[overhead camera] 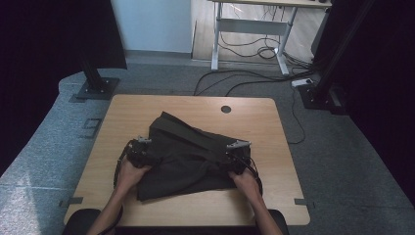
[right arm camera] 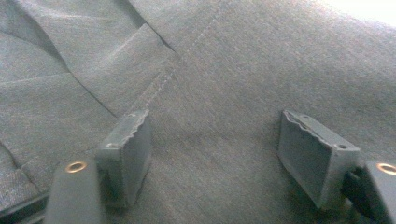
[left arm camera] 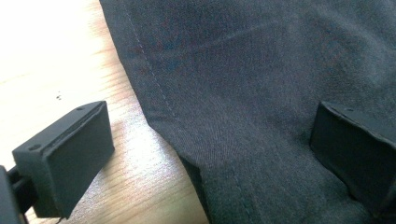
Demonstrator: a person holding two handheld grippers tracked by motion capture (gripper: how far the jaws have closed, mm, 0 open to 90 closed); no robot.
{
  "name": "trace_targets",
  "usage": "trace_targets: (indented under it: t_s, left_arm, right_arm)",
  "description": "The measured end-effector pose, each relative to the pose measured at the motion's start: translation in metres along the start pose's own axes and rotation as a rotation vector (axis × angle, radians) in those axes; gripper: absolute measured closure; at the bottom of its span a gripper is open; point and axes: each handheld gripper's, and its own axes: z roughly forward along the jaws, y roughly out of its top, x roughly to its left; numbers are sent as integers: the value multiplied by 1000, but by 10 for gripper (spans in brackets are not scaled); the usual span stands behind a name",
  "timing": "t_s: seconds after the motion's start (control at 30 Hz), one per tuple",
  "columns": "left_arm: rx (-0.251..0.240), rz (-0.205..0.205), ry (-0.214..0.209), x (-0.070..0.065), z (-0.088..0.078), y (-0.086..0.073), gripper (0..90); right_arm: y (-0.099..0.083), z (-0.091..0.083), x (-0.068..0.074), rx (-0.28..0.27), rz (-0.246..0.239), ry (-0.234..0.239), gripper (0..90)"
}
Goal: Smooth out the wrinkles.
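A dark grey garment [overhead camera: 188, 154] lies crumpled across the middle of the wooden table [overhead camera: 147, 110]. My left gripper [overhead camera: 139, 152] sits at the garment's left edge. In the left gripper view it [left arm camera: 210, 156] is open, one jaw over bare wood and the other over the cloth [left arm camera: 261, 84], with a stitched hem corner between them. My right gripper [overhead camera: 237, 157] rests on the garment's right side. In the right gripper view it [right arm camera: 219, 156] stands open above flat cloth [right arm camera: 261, 70] with a seam and a fold, pinching nothing.
A round cable hole [overhead camera: 225, 109] sits near the table's far edge. Black stand bases [overhead camera: 98, 88] [overhead camera: 318, 95] flank the table on the carpet. Cables [overhead camera: 254, 76] trail on the floor toward a white-legged desk [overhead camera: 249, 29] behind.
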Motion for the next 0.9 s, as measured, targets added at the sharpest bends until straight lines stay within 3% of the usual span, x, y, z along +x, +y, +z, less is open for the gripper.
trace_targets:
  t_s: [0.13, 0.3, 0.4, 0.5, 0.63, 0.77, 0.83, 0.9]
  left_arm:
    - [-17, 0, 0, 0, 0, -2, 0]
    - [-30, 5, -2, 0, 0, -4, 0]
    - [-42, 13, -8, 1, 0, -5, 0]
    - [-53, 17, -13, 2, 1, -6, 0]
    - [-51, 17, -12, 2, 1, -6, 0]
    - [-39, 14, -7, 1, 1, -4, 0]
    - [-26, 10, -2, 0, 1, -2, 0]
    - [-20, 5, 3, -1, 1, -1, 0]
  right_arm:
    - [10, -10, -2, 5, -4, -26, 198]
    - [32, -17, 4, -18, -5, 10, 164]
    - [49, -6, 16, -15, -25, 44, 154]
    - [60, 15, 27, -1, -48, 46, 149]
    - [54, 36, 28, 51, -77, -1, 142]
    - [41, 42, 32, 13, -131, -49, 102]
    - [40, 43, 33, 9, -105, -67, 68]
    - [37, 44, 29, 0, -61, -58, 33]
